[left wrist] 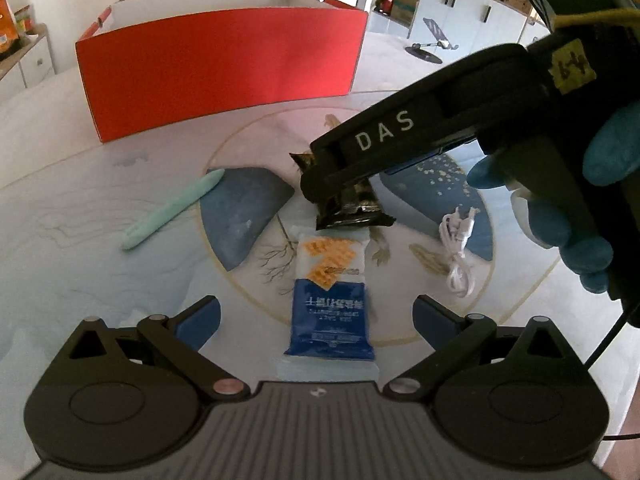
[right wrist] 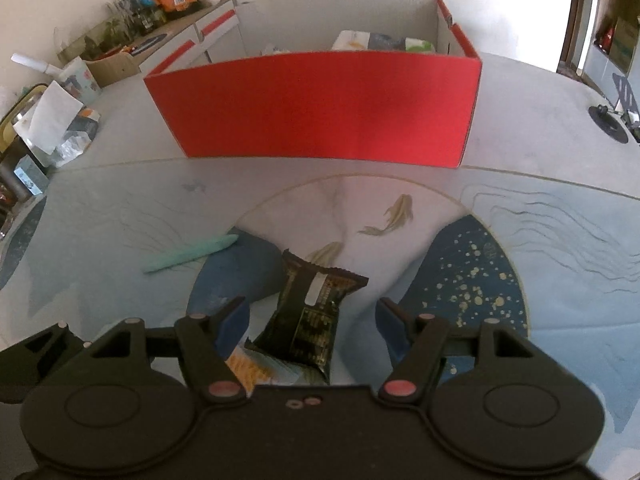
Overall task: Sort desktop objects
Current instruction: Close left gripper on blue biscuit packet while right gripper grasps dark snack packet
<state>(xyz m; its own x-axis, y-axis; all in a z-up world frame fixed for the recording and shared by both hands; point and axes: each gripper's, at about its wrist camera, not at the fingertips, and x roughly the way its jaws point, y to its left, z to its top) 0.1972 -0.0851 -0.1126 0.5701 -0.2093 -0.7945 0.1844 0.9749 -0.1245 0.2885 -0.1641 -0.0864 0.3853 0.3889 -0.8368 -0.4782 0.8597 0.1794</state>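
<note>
A blue and white snack packet point(left wrist: 332, 304) lies flat on the round patterned mat point(left wrist: 244, 216), between the spread fingers of my open left gripper point(left wrist: 316, 316). Just beyond it lies a black snack packet point(left wrist: 352, 210), its near end overlapping the blue packet. My right gripper point(left wrist: 320, 184) hangs over it, held by a hand in a blue glove point(left wrist: 600, 152). In the right wrist view the black packet point(right wrist: 316, 312) sits between the wide-apart fingers of the right gripper point(right wrist: 312, 320), and the pads are clear of it. An orange-printed corner of the blue packet point(right wrist: 256, 372) shows under it.
A red open box point(left wrist: 220, 68) stands at the back of the table, and its inside point(right wrist: 384, 42) holds several items. A mint pen point(left wrist: 172, 210) lies left of the mat and a coiled white cable point(left wrist: 460, 248) right of the packets. A phone stand point(right wrist: 616, 116) stands far right. Clutter point(right wrist: 52, 120) sits far left.
</note>
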